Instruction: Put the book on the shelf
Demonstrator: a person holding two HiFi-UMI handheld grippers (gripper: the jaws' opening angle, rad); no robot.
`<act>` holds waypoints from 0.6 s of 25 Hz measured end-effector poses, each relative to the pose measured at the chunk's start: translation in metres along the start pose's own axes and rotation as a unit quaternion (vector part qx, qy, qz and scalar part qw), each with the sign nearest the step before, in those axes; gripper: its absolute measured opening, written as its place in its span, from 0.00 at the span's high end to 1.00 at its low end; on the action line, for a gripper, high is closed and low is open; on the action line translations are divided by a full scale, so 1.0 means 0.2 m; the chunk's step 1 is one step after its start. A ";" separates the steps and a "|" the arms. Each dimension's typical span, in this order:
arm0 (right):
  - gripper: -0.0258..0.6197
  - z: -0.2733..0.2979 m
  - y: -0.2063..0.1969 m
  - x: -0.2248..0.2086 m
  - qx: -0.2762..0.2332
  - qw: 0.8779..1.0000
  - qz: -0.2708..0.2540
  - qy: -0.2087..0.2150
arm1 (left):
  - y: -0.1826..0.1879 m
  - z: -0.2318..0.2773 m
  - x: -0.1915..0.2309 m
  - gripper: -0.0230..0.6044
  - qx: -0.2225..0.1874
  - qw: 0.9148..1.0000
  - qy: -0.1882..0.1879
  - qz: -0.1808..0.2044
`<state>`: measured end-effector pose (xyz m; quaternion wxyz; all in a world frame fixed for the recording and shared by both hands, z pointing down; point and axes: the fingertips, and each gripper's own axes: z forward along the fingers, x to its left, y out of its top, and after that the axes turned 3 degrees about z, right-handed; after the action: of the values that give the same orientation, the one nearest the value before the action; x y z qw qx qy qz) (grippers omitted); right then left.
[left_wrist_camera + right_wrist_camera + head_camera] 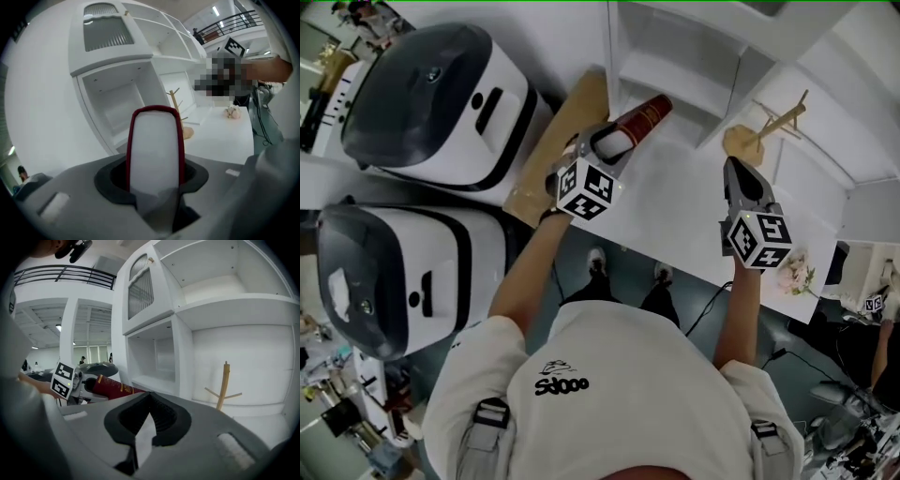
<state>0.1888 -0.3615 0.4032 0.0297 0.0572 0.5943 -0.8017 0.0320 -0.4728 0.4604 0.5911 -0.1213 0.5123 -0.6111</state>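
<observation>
While the left gripper point(614, 142) has its jaws clamped on the dark red hardcover book with white page edges point(645, 117), the book is up in the air over the white desk point(675, 211). Its free end is angled toward the white open-fronted shelf unit point(675, 56), not inside yet.

The right gripper point(734, 167) is closed on nothing and hovers near the little wooden branch-shaped stand point(769, 127).

Handling-wise, I'd guess it's a stiff, fairly solid hardback, so no flopping, but the cloth-look cover could slide if the squeeze is weak. It's pinched near one end across its thickness, so most of the book sticks out past the jaws. That gives it leverage to droop or twist. Probably fine for sliding it in, though a hold nearer the middle would be steadier.
</observation>
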 end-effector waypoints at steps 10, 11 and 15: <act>0.96 0.02 -0.15 -0.09 0.024 0.998 0.036 -0.044 | -0.09 0.41 -0.12 0.60 0.041 0.976 -0.040 0.210; 0.96 0.01 -0.18 -0.10 0.028 0.998 0.039 -0.047 | -0.11 0.44 -0.14 0.60 0.045 0.973 -0.044 0.220; 0.96 -0.01 -0.26 -0.13 0.045 0.997 0.047 -0.049 | -0.17 0.55 -0.19 0.60 0.055 0.967 -0.048 0.244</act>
<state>0.2076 -0.3455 0.4560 0.0936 0.0464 0.5523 -0.8271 0.1054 -0.5017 0.5530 0.7519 0.0113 0.4632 -0.4690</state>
